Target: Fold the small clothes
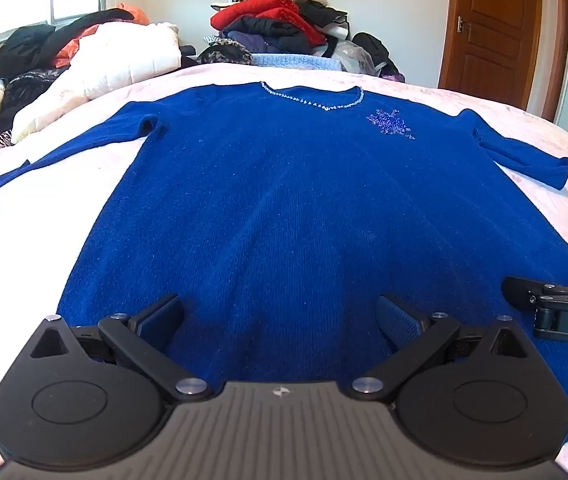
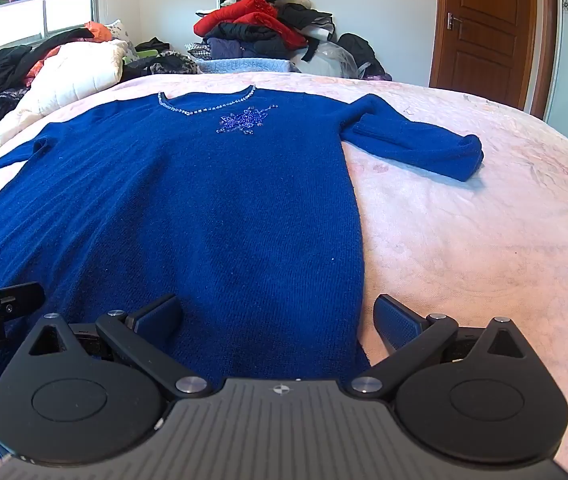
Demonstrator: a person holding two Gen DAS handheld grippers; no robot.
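Left gripper (image 1: 279, 320): matte black, two round housings flanking a ribbed grey centre plate with a small cross mark. Silver screws at the linkage pivots. Finger pads (image 1: 398, 322) dark blue, textured. Right gripper (image 2: 277, 320): same build; white letters "DAS" on its side in the left view.

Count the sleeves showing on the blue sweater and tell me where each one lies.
2. On the blue sweater, the right sleeve lies folded back on the pink bedspread; the left sleeve stretches out toward the bed's left edge.
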